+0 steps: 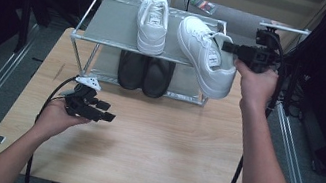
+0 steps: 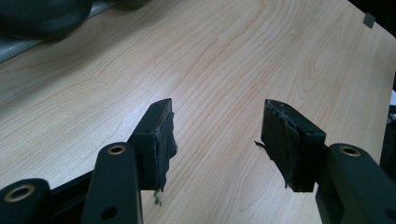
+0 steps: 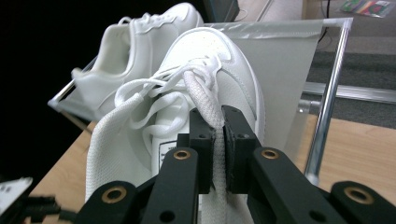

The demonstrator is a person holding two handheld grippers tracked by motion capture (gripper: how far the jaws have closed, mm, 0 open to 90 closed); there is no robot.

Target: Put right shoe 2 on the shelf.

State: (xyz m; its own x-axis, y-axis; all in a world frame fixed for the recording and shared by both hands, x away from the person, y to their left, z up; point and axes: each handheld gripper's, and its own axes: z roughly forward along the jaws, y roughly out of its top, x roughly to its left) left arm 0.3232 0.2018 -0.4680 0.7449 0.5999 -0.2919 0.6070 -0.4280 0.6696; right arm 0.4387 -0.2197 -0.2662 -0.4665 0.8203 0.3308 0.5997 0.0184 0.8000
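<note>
My right gripper (image 1: 227, 46) is shut on the tongue of a white sneaker (image 1: 206, 56), which hangs tilted over the right end of the rack's top shelf (image 1: 112, 21). In the right gripper view the pads (image 3: 205, 140) pinch the tongue of that white sneaker (image 3: 187, 112) just below the laces. A second white sneaker (image 1: 153, 21) lies flat on the top shelf; it sits behind the held one as the second sneaker (image 3: 135, 42) in the right gripper view. My left gripper (image 1: 109, 112) rests open low over the wooden table (image 1: 157, 141), its fingers (image 2: 156, 140) holding nothing.
A pair of black shoes (image 1: 145, 73) stands on the rack's lower shelf. The metal rack frame post (image 3: 327, 102) rises close to the right of the held sneaker. Dark gaps and rails flank the table on both sides.
</note>
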